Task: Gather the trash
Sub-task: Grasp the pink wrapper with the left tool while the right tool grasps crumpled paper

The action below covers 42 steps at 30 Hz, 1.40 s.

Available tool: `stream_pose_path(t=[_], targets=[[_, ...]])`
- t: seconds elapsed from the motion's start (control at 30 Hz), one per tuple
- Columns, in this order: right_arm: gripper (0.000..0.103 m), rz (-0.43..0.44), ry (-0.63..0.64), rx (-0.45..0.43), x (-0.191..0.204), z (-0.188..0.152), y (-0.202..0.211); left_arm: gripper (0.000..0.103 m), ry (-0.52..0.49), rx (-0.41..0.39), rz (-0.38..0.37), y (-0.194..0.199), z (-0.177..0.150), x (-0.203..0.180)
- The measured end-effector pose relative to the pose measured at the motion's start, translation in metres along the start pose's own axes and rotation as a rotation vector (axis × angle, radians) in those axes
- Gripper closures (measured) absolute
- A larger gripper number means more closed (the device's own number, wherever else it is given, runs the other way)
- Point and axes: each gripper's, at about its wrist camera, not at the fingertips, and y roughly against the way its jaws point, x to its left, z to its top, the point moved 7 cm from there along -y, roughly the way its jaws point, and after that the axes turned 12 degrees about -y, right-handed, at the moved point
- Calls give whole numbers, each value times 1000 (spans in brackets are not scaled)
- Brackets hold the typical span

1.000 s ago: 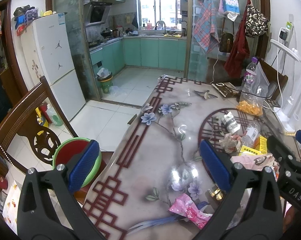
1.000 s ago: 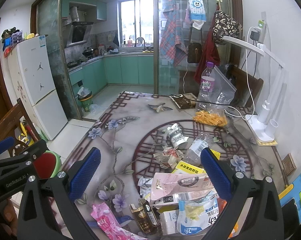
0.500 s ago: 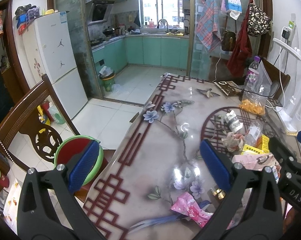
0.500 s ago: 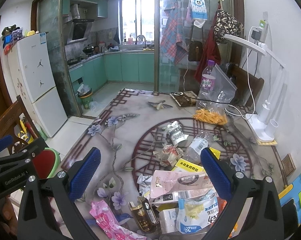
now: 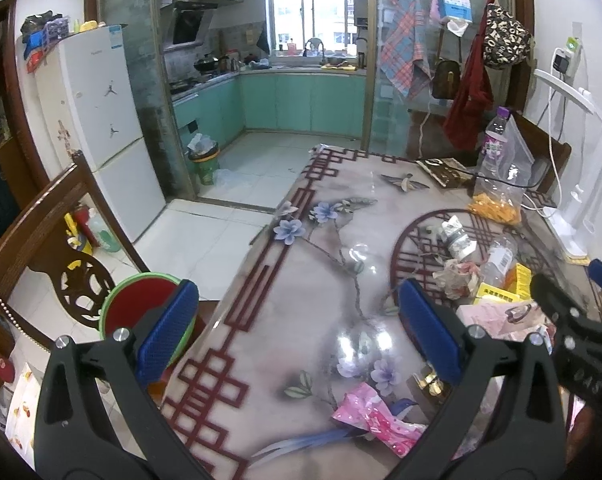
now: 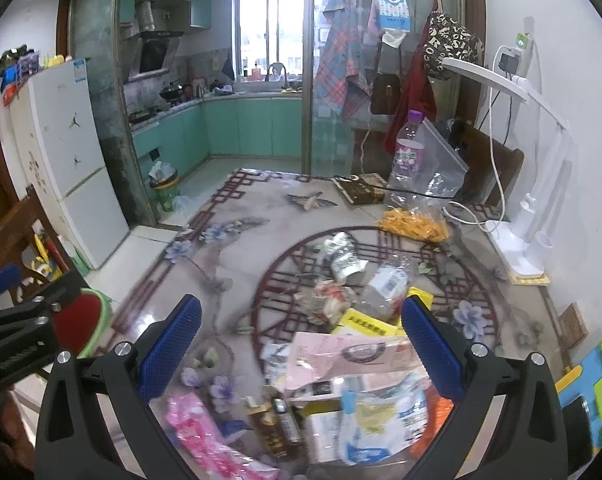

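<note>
Both tools gape wide and empty: left gripper (image 5: 297, 332) over the table's (image 5: 301, 280) left edge, right gripper (image 6: 301, 344) above the trash pile (image 6: 353, 360). Nearest lies a pink wrapper (image 6: 197, 432); farther, a yellow box (image 6: 367, 326) whose writing is unreadable, then a purple-labelled bottle (image 6: 409, 152).

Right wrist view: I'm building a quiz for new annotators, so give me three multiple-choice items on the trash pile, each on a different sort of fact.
1. Where is the purple-capped bottle?
A. upright at the table's far side
B. lying in the pile
C. on the floor

2. What colour is the wrapper nearest the left finger?
A. green
B. pink
C. black

3. How does the right gripper stand?
A. shut on a carton
B. shut on nothing
C. open over the pile

Key: 1 A, it stands beside the clear bag; 2 B, bright pink; 3 C, blue pads wide apart, nothing between them.
</note>
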Motion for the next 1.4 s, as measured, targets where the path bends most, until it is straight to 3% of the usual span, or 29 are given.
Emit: stream_pose_path(t=[0.1, 0.2, 0.3, 0.4, 0.57, 0.63, 0.7, 0.73, 0.77, 0.8, 0.97, 1.1, 1.2, 1.23, 1.33, 1.4], targets=[[7, -84, 33, -13, -22, 7, -9, 4, 8, 11, -54, -7, -10, -5], [7, -109, 31, 14, -47, 18, -24, 4, -17, 40, -138, -18, -31, -19], [7, -123, 34, 69, -67, 29, -48, 4, -60, 192, -210, -41, -66, -43], [7, -103, 67, 104, -70, 37, -68, 4, -36, 358, -370, -61, -103, -75], [7, 48, 109, 192, -47, 38, -98, 5, -19, 511, -456, -79, -139, -111], [7, 101, 138, 237, -35, 34, -111, 14, 2, 549, -478, -86, -147, -121], [11, 122, 187, 292, -24, 28, -131, 39, 37, 582, -509, -93, -156, -128], [18, 123, 210, 314, -20, 24, -139, 47, 61, 595, -529, -95, -160, -130], [21, 126, 229, 333, -16, 21, -147, 63, 81, 605, -548, -98, -163, -132], [21, 127, 253, 362, -12, 16, -157, 69, 109, 601, -570, -98, -163, -134], [20, 95, 319, 512, -4, -6, -211, 92, 123, 563, -538, -95, -153, -132], [20, 53, 337, 639, -13, -28, -240, 92, 101, 481, -449, -93, -132, -111], [21, 20, 329, 677, -21, -33, -246, 92, 82, 420, -382, -89, -115, -101], [25, 10, 334, 684, -22, -33, -246, 92, 79, 401, -360, -86, -111, -97], [51, -9, 338, 723, -26, -36, -252, 92, 78, 373, -323, -81, -105, -79], [60, 13, 299, 738, -30, -38, -252, 92, 80, 364, -311, -78, -102, -71]])
